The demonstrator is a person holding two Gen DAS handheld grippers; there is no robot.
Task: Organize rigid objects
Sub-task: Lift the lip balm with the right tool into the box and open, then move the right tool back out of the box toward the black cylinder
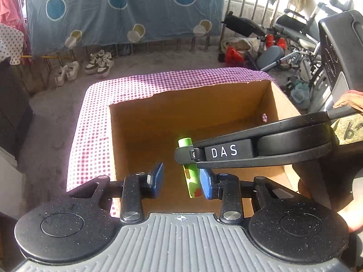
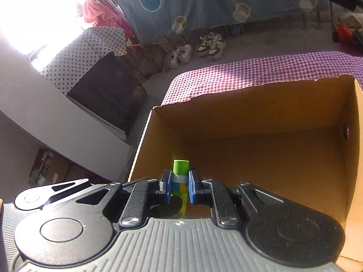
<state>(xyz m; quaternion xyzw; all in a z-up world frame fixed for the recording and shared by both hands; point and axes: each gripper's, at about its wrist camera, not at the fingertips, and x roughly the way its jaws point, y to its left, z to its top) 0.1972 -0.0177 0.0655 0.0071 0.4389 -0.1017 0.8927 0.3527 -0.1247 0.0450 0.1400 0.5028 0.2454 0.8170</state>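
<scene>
A: What has the right tool [image 2: 179, 189] got?
B: It's clamped on a green tube [image 2: 180, 181], held over the open cardboard box [image 2: 249, 117]. The left tool [image 1: 182, 180] stands apart, gripping nothing, beside the tube's lower end.
A: So which step?
B: Putting it away, I'd say. Next: lower it into the box on the checked counter [image 1: 95, 122], then let go.

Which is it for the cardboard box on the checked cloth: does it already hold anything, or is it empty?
Empty, as far as shown: the cardboard box shows bare floor. The green tube is clamped in the right gripper above the opening, not lying inside.
</scene>
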